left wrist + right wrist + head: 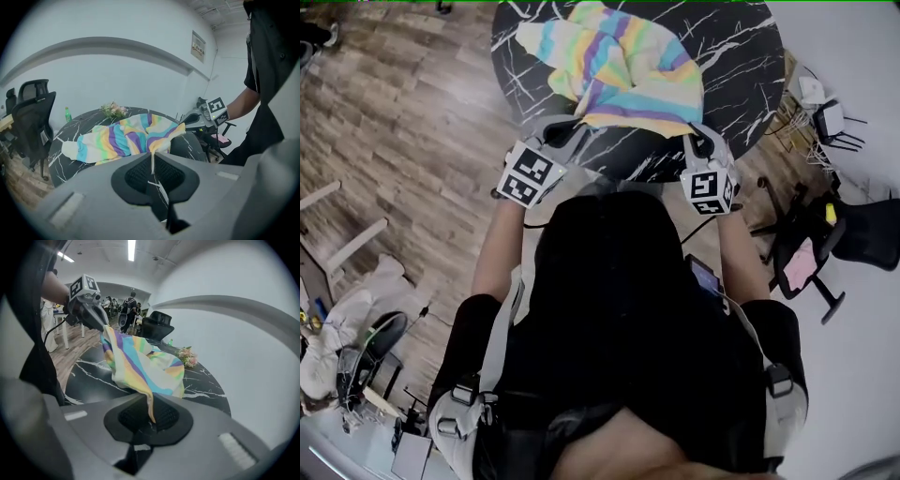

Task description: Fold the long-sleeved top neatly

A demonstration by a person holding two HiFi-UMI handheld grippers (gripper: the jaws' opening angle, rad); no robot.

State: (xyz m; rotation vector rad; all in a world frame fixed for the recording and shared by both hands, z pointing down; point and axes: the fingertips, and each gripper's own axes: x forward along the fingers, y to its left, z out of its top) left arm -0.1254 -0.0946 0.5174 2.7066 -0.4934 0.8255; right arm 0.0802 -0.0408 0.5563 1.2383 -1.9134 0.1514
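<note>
The long-sleeved top (623, 70), striped in pastel yellow, blue, purple and white, lies bunched on the round black marble table (741, 66). My left gripper (572, 127) is shut on the top's near hem at the left; in the left gripper view a thin edge of the top (131, 138) runs down between the jaws of my left gripper (153, 164). My right gripper (694, 136) is shut on the near hem at the right; in the right gripper view a fold of the top (140, 364) hangs into my right gripper (151, 413). The hem is lifted off the table between them.
Black office chairs (820, 239) stand right of the table, one more chair (30, 122) at its far side. A small flower bunch (187, 355) and a green bottle (67, 115) sit on the table's far part. Wooden floor (403, 131) lies to the left.
</note>
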